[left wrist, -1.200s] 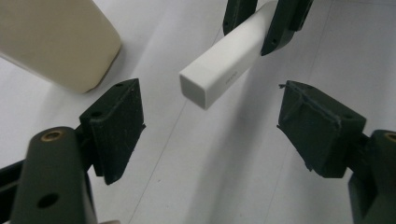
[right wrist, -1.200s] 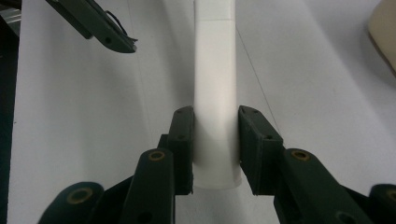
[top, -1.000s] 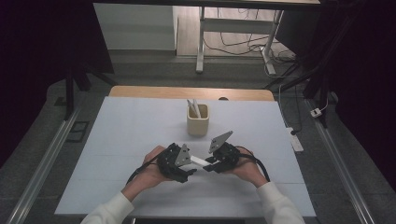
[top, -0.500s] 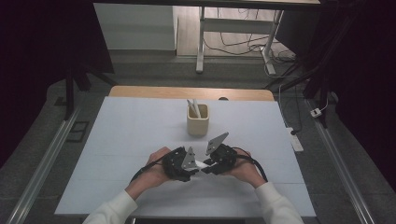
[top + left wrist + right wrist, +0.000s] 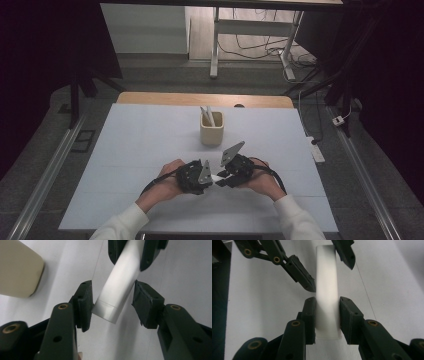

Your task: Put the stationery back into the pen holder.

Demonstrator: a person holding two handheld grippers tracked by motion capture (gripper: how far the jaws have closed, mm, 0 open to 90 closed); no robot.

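White tube (image 5: 117, 285); left claw (image 5: 112, 306) closer now

A white desk (image 5: 140, 150) with a wooden far edge stands on grey floor (image 5: 50, 150). Metal rails (image 5: 45, 175) run along both sides. Beyond, top centre, a white table frame (image 5: 215, 45) and loose cables (image 5: 250, 47); the corners lie dark.

Lab: bare table (image 5: 150, 150), floor cables (image 5: 250, 47)

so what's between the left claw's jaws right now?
One end of the white tube, touching one jaw, a gap at the other, per the left gripper view. The right claw clamps its other end.
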